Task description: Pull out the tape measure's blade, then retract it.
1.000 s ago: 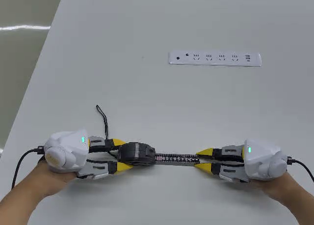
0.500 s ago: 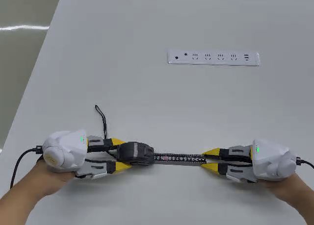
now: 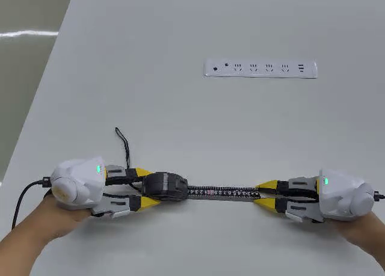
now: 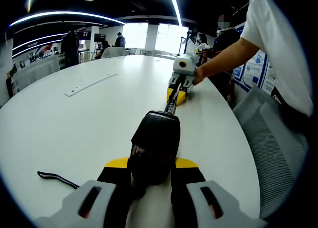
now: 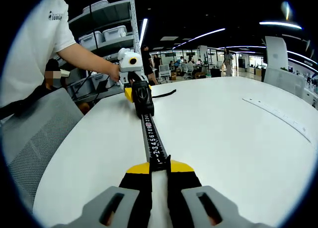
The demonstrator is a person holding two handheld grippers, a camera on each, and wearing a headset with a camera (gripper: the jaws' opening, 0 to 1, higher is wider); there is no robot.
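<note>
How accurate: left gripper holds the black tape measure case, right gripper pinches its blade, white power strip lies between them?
The head view shows the white power strip lying farther back on the table, not between them. The rest holds: left gripper on the black tape measure case, right gripper on its blade.

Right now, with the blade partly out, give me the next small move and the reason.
Likely draw the right gripper slightly away from the case: it is shut on the end of the blade, the left gripper clamps the case, and just a short stretch of blade shows.
</note>
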